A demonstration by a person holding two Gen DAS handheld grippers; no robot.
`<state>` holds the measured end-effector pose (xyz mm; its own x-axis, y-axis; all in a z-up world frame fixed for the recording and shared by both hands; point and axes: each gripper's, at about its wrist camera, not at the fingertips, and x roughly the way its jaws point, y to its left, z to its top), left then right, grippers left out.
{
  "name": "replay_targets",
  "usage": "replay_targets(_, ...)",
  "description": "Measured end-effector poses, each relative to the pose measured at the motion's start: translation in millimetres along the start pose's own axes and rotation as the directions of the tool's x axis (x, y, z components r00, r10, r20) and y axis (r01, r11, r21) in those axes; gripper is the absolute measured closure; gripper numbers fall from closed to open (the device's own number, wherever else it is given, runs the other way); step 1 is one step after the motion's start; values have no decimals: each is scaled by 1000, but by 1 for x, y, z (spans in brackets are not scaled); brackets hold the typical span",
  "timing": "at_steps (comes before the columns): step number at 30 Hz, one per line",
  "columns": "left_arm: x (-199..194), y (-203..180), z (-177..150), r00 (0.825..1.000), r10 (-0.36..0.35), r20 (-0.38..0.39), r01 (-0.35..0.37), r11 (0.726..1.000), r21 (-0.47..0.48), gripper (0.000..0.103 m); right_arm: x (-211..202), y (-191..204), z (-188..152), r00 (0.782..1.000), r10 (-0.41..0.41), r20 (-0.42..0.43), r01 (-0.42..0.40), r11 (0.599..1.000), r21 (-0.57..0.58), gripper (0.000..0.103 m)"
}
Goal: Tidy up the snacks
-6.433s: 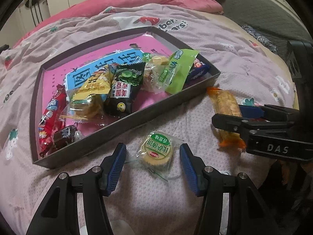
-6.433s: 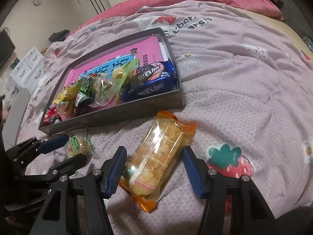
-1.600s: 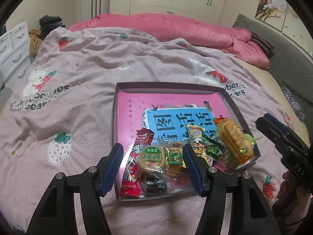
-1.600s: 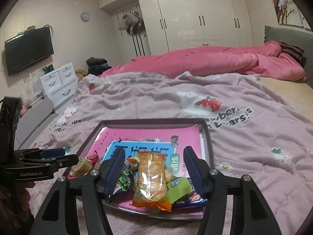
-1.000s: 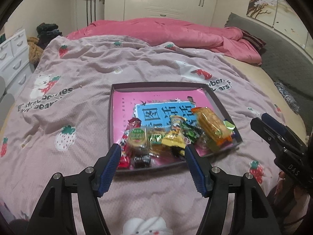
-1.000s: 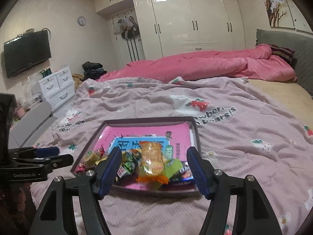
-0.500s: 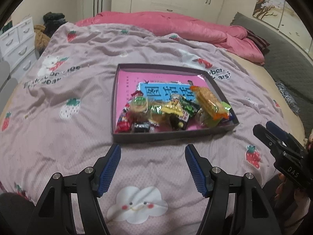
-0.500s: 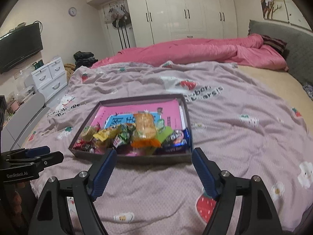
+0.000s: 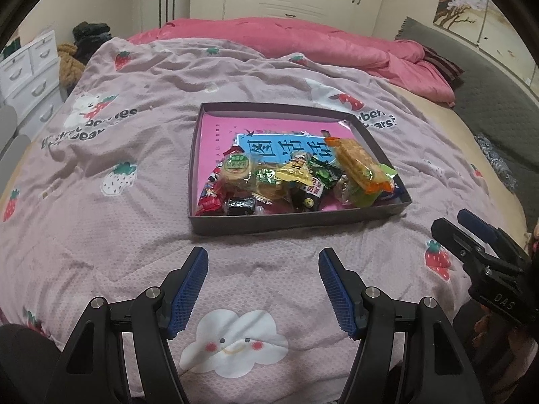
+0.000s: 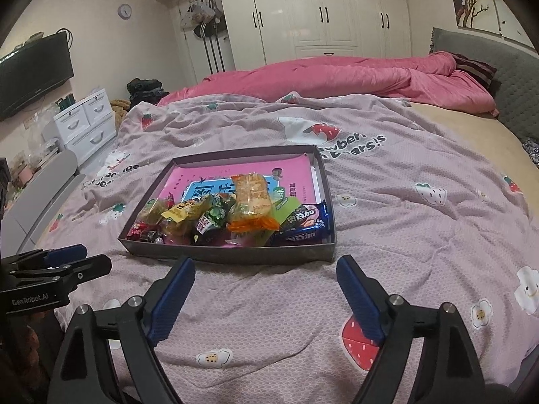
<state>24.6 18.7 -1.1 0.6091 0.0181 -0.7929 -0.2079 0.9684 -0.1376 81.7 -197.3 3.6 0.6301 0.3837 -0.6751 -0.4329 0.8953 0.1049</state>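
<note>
Pink book [image 9: 215, 134] in tray [image 9: 296, 224]: cover title half hidden under snack pile [image 9: 296, 178]. Small wrapper print unreadable. Right gripper [image 9: 471, 232] cut off at right-view... picture's right edge.

A home bedroom is shown by a bed [image 10: 404, 235] at 6 o'clock, white wardrobes [image 10: 320, 13] at 12 o'clock and a wall television [image 10: 33, 74] at 9 o'clock.

Off to my left gripper's [image 9: 262, 286] right side, the right gripper [image 9: 471, 235] carries "DAS" in white on its black body. From my right gripper's view, the left gripper [image 10: 64, 262] reads "GenRobot.AI". Beyond the tongs, the bedspread [image 10: 421, 235] shows "Bears!s" just past the grey tray [image 10: 235, 256]. Snack wrappers bear Chinese print I cannot read reliably.
</note>
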Motion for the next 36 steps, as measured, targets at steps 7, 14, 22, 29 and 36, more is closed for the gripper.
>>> replay_targets(7, -2, -3, 0, 1000, 0, 4, -1, 1000, 10, 33, 1, 1, -1, 1000, 1, -2, -1, 1000, -5, 17)
replay_targets(14, -3, -3, 0, 1000, 2, 6, -2, 1000, 10, 33, 2, 2, -1, 1000, -2, -1, 2, 1000, -8, 17)
replay_targets(22, -4, -4, 0, 1000, 2, 10, -2, 1000, 13, 33, 1, 3, -1, 1000, -4, 1, 4, 1000, -11, 17)
replay_targets(29, -4, -4, 0, 1000, 3, 10, -3, 1000, 14, 33, 1, 3, 0, 1000, -8, 4, 9, 1000, -17, 17)
replay_targets(36, -4, -4, 0, 1000, 2, 10, -2, 1000, 14, 33, 1, 3, -1, 1000, -7, 4, 7, 1000, -16, 17)
